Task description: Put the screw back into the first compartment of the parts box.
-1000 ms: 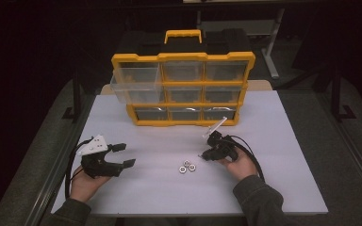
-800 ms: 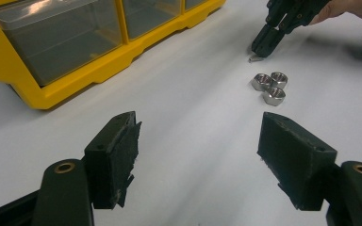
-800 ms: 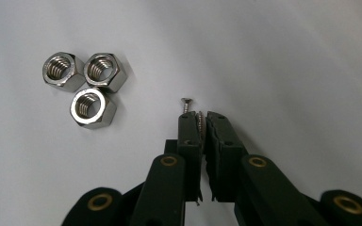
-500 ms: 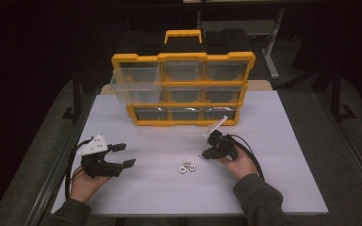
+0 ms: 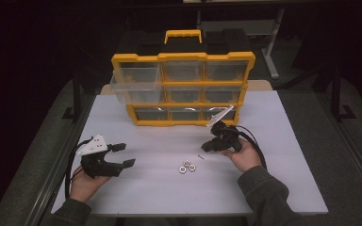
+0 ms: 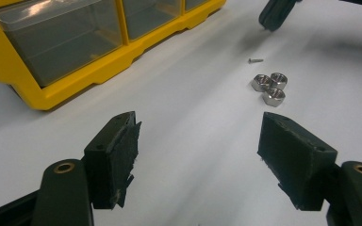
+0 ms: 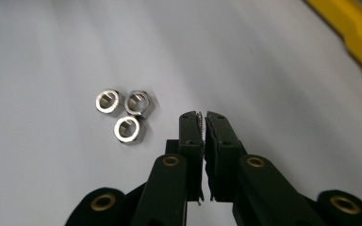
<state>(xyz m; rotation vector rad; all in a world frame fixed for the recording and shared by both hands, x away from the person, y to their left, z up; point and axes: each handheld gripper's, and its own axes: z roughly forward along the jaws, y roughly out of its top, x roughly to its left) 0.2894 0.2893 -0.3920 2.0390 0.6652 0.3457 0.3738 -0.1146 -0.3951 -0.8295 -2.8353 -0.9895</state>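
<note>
Three steel nuts (image 5: 186, 166) (image 6: 269, 87) (image 7: 125, 113) lie touching one another on the white table (image 5: 273, 141). Just right of them my right gripper (image 5: 205, 147) (image 7: 202, 117) hangs a little above the table, its jaws shut on a small threaded screw (image 7: 200, 120) pinched at the tips. The left gripper view has that gripper's tip (image 6: 275, 14) at its top edge, with another small screw (image 6: 255, 60) (image 5: 200, 157) lying on the table beneath it. My left gripper (image 5: 126, 155) (image 6: 195, 150) rests at the table's left, open, with nothing between its pads.
A yellow parts organizer (image 5: 184, 56) (image 6: 52, 96) with clear drawers stands at the back of the table. Its top left drawer (image 5: 136, 82) is pulled out. Cables trail from both grippers toward the person's hands.
My right gripper has lifted slightly off the table beside the nuts. The left gripper and the nuts have kept still.
</note>
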